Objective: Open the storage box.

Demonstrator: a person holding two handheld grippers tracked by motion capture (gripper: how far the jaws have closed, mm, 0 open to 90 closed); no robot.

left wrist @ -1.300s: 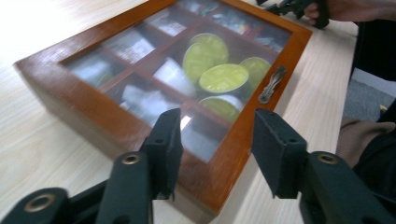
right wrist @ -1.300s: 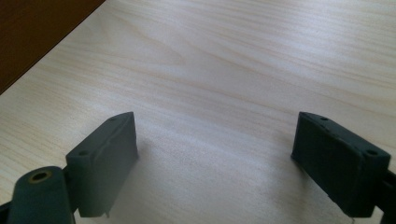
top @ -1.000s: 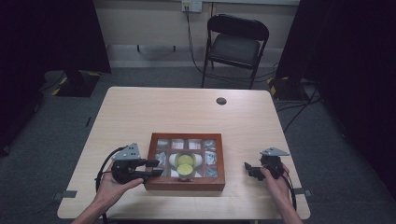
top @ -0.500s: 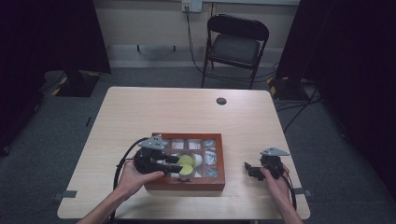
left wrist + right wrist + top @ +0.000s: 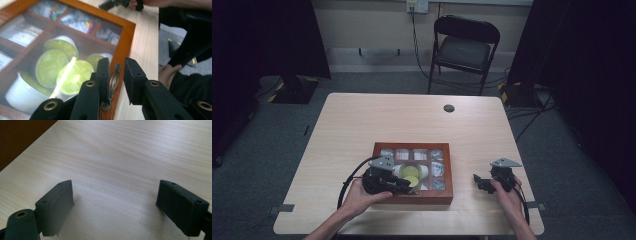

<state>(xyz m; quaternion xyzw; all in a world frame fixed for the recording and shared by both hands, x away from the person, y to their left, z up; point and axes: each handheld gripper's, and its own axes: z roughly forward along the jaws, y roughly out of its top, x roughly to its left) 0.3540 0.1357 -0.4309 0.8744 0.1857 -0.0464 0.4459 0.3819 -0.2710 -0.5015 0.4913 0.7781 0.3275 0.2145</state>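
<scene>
Your left gripper (image 5: 404,186) sits at the near edge of the wooden box (image 5: 412,196), which rests toward the near side of the worktop (image 5: 362,120). In the left gripper view a small metal handle (image 5: 113,80) on the box's front frame stands between the jaws; they have just been closing around it, one pad looks to be against it and a narrow gap shows on the other side, so you do not yet pinch it. Under the glass lid lie several green-topped capsules (image 5: 51,65), with wrapped sachets (image 5: 412,154) in the far compartments. The lid's frame and the capsules just behind the handle crowd the space around your jaws.

Your right gripper (image 5: 479,181) rests on bare worktop right of the box, well apart from it, its jaws spread wide with nothing between them; in its own view one dark corner of the box (image 5: 20,135) shows at upper left. A small dark round disc (image 5: 449,108) lies on the far part of the worktop, and a folding chair (image 5: 464,47) stands beyond it.

Against a second ago, your left gripper has moved from the box's left side, across its near left corner, to the front edge. Your right hand (image 5: 507,192) has stayed put.
</scene>
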